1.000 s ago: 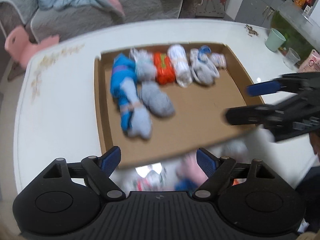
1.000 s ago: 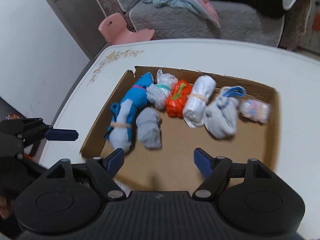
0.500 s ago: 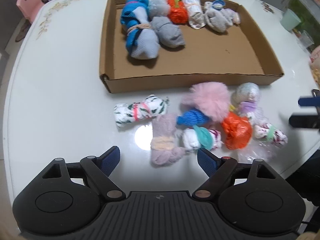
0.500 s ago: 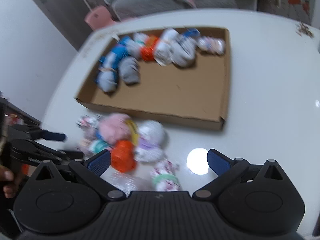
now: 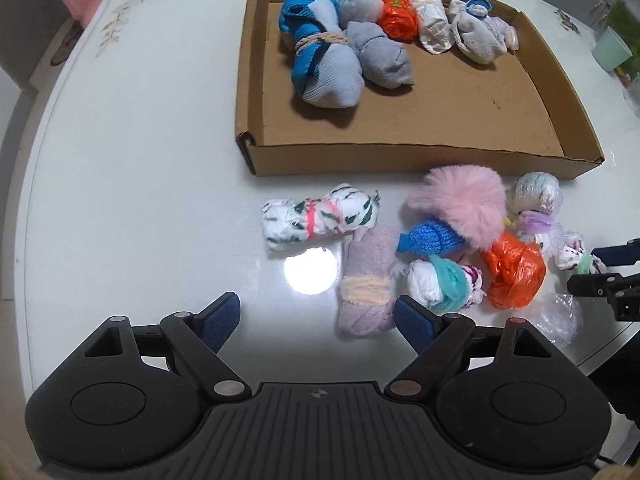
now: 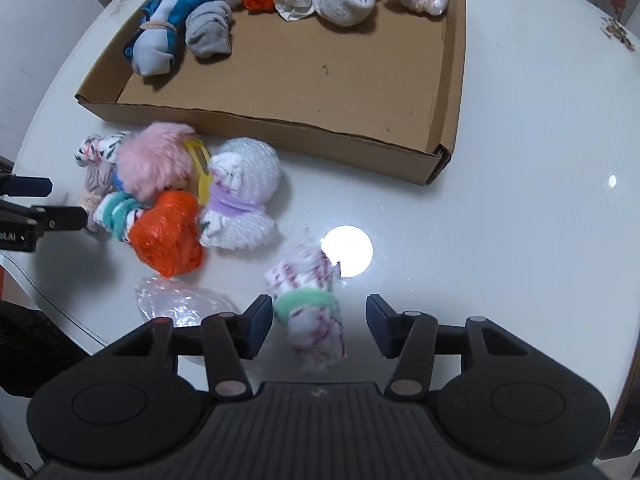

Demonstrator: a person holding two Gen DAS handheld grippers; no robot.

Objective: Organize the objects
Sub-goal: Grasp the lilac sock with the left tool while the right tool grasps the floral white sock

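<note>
Free: front half of cardboard tray (image 5: pixel 420 100) floor, bare. Blocked: back row, packed with rolled bundles (image 5: pixel 328 60) touching one another. Clear table (image 5: pixel 140 140) left of tray. Crowded strip in front of tray's near wall: pink pompom (image 5: pixel 460 208), orange bundle (image 5: pixel 514 274) and lilac roll (image 5: pixel 366 284) clustered, no gaps.

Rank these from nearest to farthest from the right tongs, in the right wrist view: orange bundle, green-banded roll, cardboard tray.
1. Green-banded roll, between the closing right tongs, not yet squeezed.
2. Orange bundle, up and left, in the pile.
3. Cardboard tray, beyond, at the top.
</note>
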